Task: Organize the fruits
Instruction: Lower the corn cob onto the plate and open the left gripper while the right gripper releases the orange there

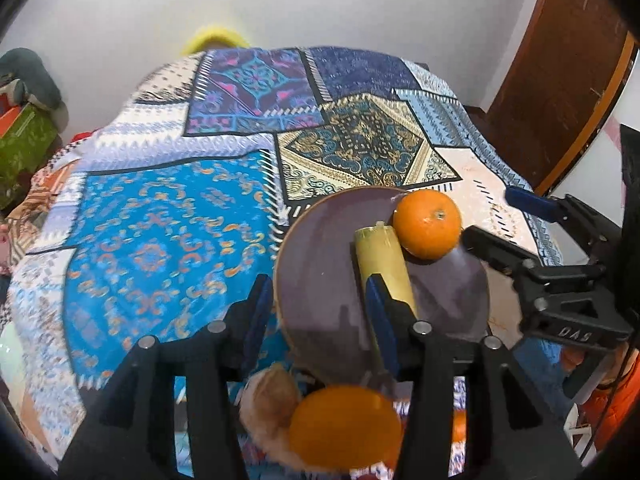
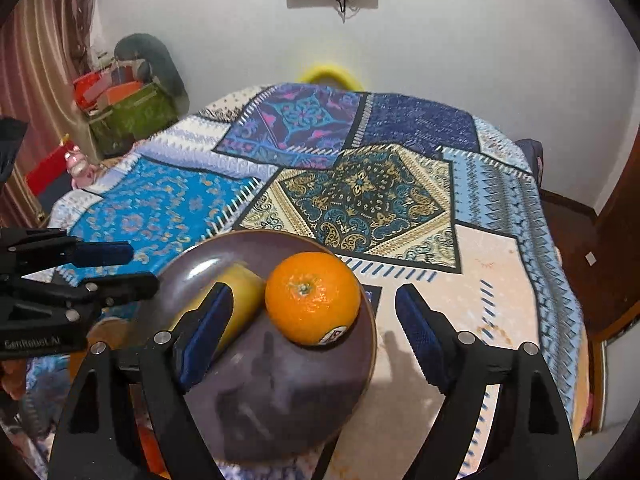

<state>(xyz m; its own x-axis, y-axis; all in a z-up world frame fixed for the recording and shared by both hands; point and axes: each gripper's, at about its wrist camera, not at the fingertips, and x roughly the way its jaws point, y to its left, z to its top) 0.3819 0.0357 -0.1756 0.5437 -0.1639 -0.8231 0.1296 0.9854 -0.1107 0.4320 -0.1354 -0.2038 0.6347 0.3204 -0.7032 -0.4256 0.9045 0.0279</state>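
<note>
A dark purple plate rests on the patchwork tablecloth. On it lie an orange and, touching its left side, a yellow banana-like fruit. My left gripper hangs open over the plate's left part, with the yellow fruit just beyond its right finger. My right gripper is open wide, and the orange sits between its fingers without touching the pads. Each gripper also shows in the other's view: the right gripper and the left gripper.
A second orange and a brownish fruit lie off the plate, under my left gripper. The tablecloth covers the whole table. A green box stands far left, a yellow chair back behind, and a wooden door to the right.
</note>
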